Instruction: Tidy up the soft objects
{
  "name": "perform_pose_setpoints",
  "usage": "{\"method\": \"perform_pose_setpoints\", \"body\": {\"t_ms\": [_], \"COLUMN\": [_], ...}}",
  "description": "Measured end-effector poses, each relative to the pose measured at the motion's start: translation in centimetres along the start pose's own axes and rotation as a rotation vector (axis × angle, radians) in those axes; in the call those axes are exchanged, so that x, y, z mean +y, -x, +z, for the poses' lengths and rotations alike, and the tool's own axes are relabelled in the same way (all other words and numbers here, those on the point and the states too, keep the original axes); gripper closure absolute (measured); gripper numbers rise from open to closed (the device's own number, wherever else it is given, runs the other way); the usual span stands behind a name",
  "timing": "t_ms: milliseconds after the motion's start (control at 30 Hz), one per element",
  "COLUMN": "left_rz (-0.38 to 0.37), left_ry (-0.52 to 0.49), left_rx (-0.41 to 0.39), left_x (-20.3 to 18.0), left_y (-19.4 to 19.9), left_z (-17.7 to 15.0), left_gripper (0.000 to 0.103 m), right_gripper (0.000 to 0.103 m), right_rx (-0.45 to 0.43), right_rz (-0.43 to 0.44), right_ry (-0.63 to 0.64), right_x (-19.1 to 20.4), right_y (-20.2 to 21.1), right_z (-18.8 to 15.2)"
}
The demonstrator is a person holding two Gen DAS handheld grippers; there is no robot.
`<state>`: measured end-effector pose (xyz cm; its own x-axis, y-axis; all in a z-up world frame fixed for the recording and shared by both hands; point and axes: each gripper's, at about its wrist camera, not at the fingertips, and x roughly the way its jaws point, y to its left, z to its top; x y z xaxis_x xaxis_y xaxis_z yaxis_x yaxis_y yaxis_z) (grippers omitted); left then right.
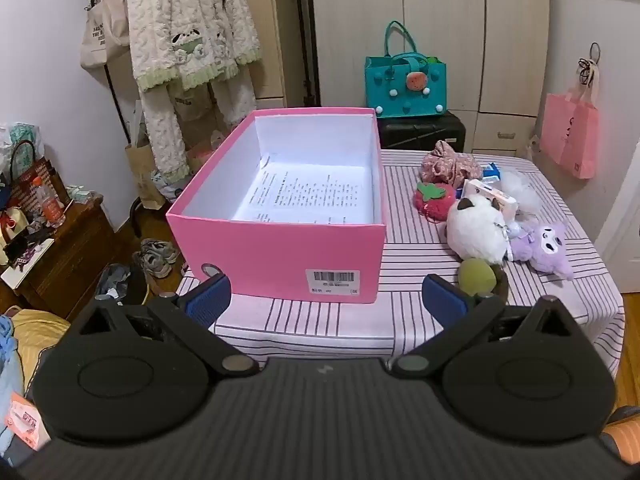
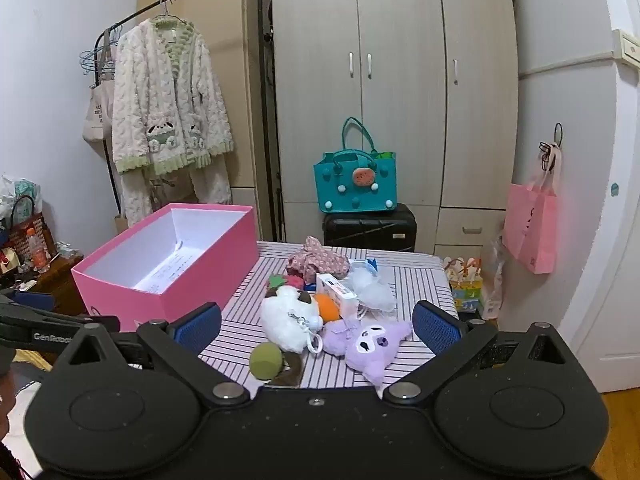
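Listing the scene at the outset of sorting, nothing yet lifted:

Table: striped cloth (image 2: 416, 276), bearing box and toys.
Box: pink box (image 1: 280, 252), lid off, on the table's left part; holds only a printed sheet (image 1: 308, 196) on its floor.
Soft pile: to the right of the box, apart from it.
Item 1: white plush (image 2: 290, 316), at the pile's middle.
Item 2: purple plush (image 2: 368, 344), face up, just right of the white one.
Item 3: green ball (image 2: 265, 360), nearest the right camera, touching a brown piece.
Item 4: red strawberry plush (image 1: 434, 198), farther back.
Item 5: floral cloth bundle (image 2: 318, 262), at the far edge.
Item 6: white fluffy tuft (image 2: 372, 290), beside a small carton (image 2: 336, 294), which is not soft.
Left gripper (image 1: 326, 298): fingers spread wide, empty, facing the box's near wall.
Right gripper (image 2: 318, 326): fingers spread wide, empty, aimed over the pile.
Step in hand: approach, judged; no toy gripped.
Next move: likely lower the right gripper onto a near plush, close gently on its bulk, carry it left into the box.
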<state>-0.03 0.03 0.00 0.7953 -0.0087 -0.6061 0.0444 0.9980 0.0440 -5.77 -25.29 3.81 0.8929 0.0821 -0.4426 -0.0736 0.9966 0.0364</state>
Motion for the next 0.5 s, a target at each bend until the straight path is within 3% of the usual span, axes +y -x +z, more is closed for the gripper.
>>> {"method": "perform_pose_setpoints", "body": {"t_ms": [200, 500], "left_rz": [-0.012, -0.004], "left_ry": [-0.003, -0.019], "left_rx": [0.008, 0.029], "left_x": [0.1, -0.2], "left_y": [-0.2, -0.4], "left_z": [-0.5, -0.4], "left_gripper": [0.0, 0.0], "right_gripper": [0.0, 0.0], "right_rx": [0.025, 0.01], "right_rz": [0.016, 0.02], "right_ry": [-0.056, -0.014], "right_x": [-1.1, -0.6], "right_y": [-0.5, 0.0], "right_z": [-0.5, -1.0]}}
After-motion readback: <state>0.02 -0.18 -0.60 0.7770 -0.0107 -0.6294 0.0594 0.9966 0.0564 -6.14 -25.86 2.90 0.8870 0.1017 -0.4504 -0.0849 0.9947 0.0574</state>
